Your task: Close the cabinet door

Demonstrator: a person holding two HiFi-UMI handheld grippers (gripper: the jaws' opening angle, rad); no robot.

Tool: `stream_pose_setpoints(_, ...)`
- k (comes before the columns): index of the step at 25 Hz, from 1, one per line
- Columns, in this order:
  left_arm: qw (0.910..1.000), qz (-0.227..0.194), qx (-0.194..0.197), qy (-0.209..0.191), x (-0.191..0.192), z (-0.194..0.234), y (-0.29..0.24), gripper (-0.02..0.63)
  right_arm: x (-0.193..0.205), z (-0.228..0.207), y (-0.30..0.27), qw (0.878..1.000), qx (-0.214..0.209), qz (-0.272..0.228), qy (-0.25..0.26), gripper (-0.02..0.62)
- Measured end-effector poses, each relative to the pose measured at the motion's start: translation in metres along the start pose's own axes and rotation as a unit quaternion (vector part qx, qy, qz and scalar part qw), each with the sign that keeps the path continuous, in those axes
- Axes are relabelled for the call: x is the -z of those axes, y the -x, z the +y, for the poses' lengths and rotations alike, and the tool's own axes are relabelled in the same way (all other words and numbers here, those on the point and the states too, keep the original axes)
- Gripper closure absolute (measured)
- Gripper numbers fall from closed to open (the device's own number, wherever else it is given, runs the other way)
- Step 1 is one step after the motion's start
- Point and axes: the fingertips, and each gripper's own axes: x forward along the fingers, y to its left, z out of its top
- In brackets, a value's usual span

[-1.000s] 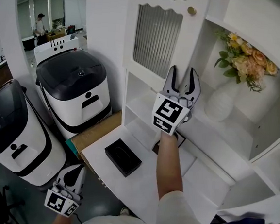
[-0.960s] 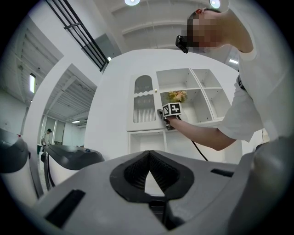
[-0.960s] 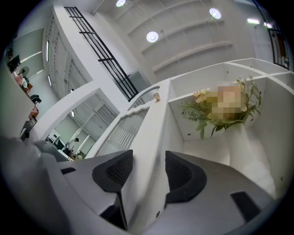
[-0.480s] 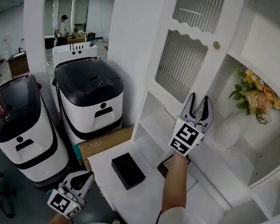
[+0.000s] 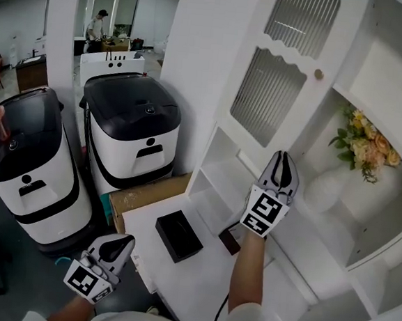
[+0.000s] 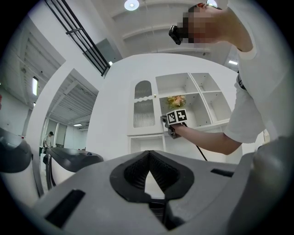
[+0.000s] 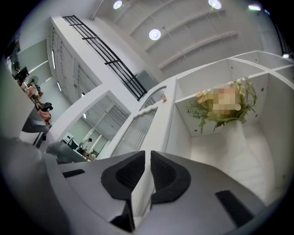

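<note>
The white cabinet door [image 5: 266, 92], with ribbed glass and a small brass knob [image 5: 318, 74], stands swung out from the shelves. My right gripper [image 5: 282, 163] is at the lower end of its free edge. Its jaws have just been closing, and in the right gripper view that gripper [image 7: 148, 153] shows only a thin slit, filled by the white door edge [image 7: 158, 124]. My left gripper [image 5: 120, 243] hangs low beside the counter; in the left gripper view, this gripper [image 6: 148, 153] has its tips touching and holds nothing.
A white vase of flowers [image 5: 359, 146] stands in the open compartment right of the door. A black box [image 5: 178, 235] and a small dark thing [image 5: 230, 241] lie on the white counter [image 5: 197, 289]. Two black-topped machines [image 5: 129, 139] and a cardboard box [image 5: 145, 197] stand at the left.
The right gripper has sunk a little along the door's edge, and its jaws have gone from wide apart to nearly together. The left gripper has stayed low at the left.
</note>
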Motion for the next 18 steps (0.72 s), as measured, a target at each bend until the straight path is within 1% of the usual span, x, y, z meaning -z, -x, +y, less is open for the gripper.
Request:
stream_pose_setpoints(5, 0.9998, -0.012, -0.014, 0.002, -0.007, -0.001, 0.017, 0.601, 0.026, 0.031, 0.052, 0.998, -0.054, 0.028, -0.034, 0.592)
stream_pose_setpoints(9, 0.9992, -0.032, -0.025, -0.006, -0.022, -0.002, 0.03, 0.601, 0.042, 0.044, 0.092, 0.992, -0.083, 0.058, -0.074, 0.597)
stream_pose_setpoints(12, 0.9981, -0.046, -0.039, -0.01, -0.033, 0.003, 0.044, 0.601, 0.033, 0.048, 0.117, 0.988, -0.105, 0.06, -0.1, 0.597)
stream_pose_setpoints(15, 0.9968, -0.054, -0.058, -0.014, -0.041, 0.01, 0.061, 0.601, 0.01, 0.055, 0.143, 0.982, -0.134, 0.048, -0.122, 0.597)
stream_pose_setpoints(18, 0.9948, -0.061, -0.079, -0.015, -0.048, 0.018, 0.078, 0.601, -0.01, 0.068, 0.17, 0.976, -0.167, 0.039, -0.133, 0.597)
